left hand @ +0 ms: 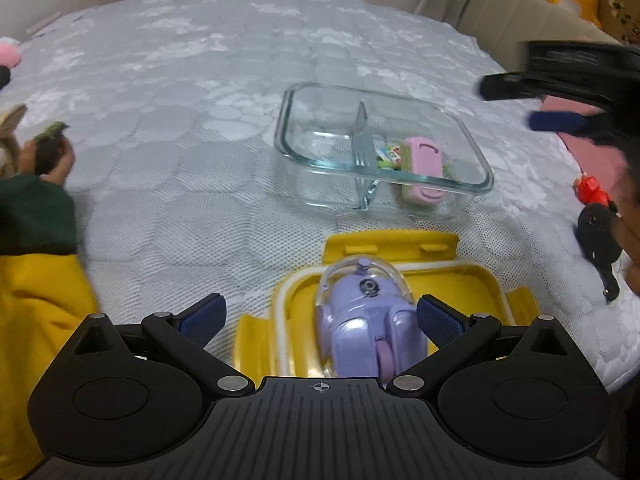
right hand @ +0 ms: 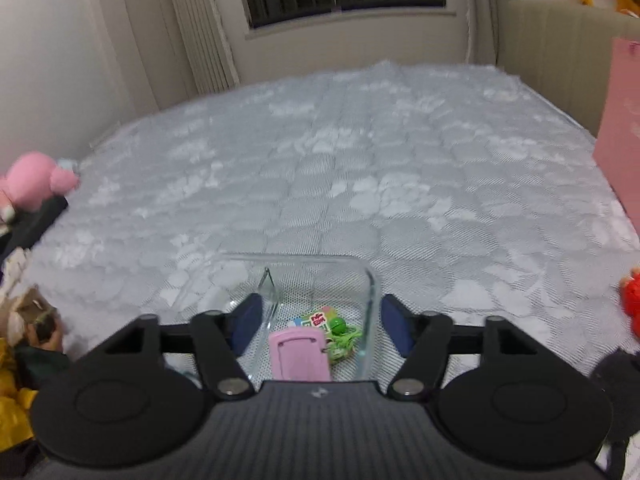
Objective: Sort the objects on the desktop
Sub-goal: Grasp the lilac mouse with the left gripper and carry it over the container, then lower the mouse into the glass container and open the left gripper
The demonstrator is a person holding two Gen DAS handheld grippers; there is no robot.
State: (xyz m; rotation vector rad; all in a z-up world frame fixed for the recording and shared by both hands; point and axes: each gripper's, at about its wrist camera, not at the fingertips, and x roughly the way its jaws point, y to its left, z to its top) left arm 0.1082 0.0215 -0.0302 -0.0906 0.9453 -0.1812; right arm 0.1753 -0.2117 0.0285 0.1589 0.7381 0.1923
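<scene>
A purple toy car [left hand: 362,320] with a clear dome sits on a yellow lid [left hand: 460,284] in the left wrist view. My left gripper [left hand: 320,316] is open, with the car low between its wide-spread fingers and no pad pressing on it. Beyond stands a divided glass container [left hand: 476,152]. Its right compartment holds a pink toy car [left hand: 422,168], a colourful card and a green trinket. My right gripper [right hand: 322,326] is open over that compartment of the container [right hand: 374,280], above the pink car [right hand: 300,354], the green trinket [right hand: 340,330] and the card [right hand: 316,318]. The right gripper [left hand: 508,104] shows blurred at the upper right of the left wrist view.
Everything rests on a grey quilted mattress [right hand: 320,180]. A person's hand [left hand: 52,160] in a green and yellow sleeve holds a small thing at the left. A pink plush [right hand: 36,180] lies far left, a red toy [left hand: 592,190] and a pink box [right hand: 624,140] at the right.
</scene>
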